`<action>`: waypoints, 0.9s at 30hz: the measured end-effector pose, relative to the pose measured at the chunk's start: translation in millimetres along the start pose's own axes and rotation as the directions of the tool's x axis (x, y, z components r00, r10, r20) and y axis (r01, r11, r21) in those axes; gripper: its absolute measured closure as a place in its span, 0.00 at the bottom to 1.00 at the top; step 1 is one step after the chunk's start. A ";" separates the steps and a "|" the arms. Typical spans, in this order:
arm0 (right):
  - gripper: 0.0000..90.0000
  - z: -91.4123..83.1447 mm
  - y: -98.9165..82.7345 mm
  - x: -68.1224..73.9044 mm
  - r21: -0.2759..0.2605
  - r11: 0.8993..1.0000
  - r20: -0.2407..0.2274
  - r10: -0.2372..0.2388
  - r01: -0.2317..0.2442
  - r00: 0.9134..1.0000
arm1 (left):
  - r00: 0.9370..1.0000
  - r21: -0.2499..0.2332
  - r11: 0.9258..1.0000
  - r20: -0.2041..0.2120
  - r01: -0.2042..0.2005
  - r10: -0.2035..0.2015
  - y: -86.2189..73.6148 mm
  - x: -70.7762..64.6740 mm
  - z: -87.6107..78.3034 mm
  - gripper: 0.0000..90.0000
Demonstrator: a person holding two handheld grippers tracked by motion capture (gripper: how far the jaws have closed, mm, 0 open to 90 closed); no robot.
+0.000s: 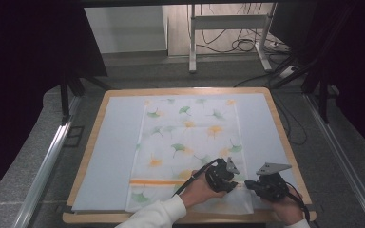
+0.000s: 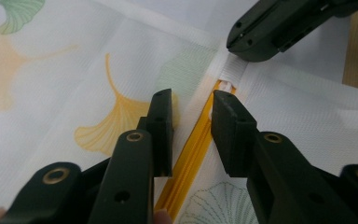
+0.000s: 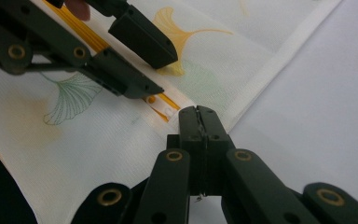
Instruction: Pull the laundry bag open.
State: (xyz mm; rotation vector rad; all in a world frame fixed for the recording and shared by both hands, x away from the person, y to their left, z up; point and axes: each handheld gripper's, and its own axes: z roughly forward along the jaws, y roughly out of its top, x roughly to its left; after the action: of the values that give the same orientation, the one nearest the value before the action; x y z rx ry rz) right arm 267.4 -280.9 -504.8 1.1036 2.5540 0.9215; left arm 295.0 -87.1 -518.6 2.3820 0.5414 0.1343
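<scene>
High view: leaf-print pouch [image 1: 190,152] lying lengthwise near-to-far, mid tabletop [image 1: 114,137], bare margins either side. Left gripper view: left gripper [image 2: 192,122] parted astride orange zipper [image 2: 186,163]. Right gripper view: right gripper [image 3: 198,122] pinched on pouch's seam end.

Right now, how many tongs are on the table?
2. The left tongs hang open over the orange zipper of the leaf-print cloth; the right tongs sit shut at the cloth's near right edge.
</scene>
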 end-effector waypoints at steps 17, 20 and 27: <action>0.99 1.0 -1.1 -2.6 0.002 1.000 -0.016 0.013 -0.013 1.000 | 0.998 0.006 0.999 0.028 -0.052 0.052 6.9 -3.0 5.7 0.65; 0.99 1.0 -1.2 -2.8 0.002 1.000 -0.018 0.016 -0.016 1.000 | 0.998 0.019 0.998 0.032 -0.061 0.061 9.1 -3.2 6.2 0.66; 0.99 1.7 -1.8 -3.6 0.003 1.000 -0.023 0.021 -0.021 1.000 | 0.993 0.029 0.993 0.017 -0.117 0.117 11.5 -7.8 5.8 0.81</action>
State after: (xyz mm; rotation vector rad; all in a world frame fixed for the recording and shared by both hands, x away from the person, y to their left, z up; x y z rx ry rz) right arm 269.6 -283.7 -507.5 1.1292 2.5673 0.9413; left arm 293.3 -101.6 -515.2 2.4422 0.3994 0.1615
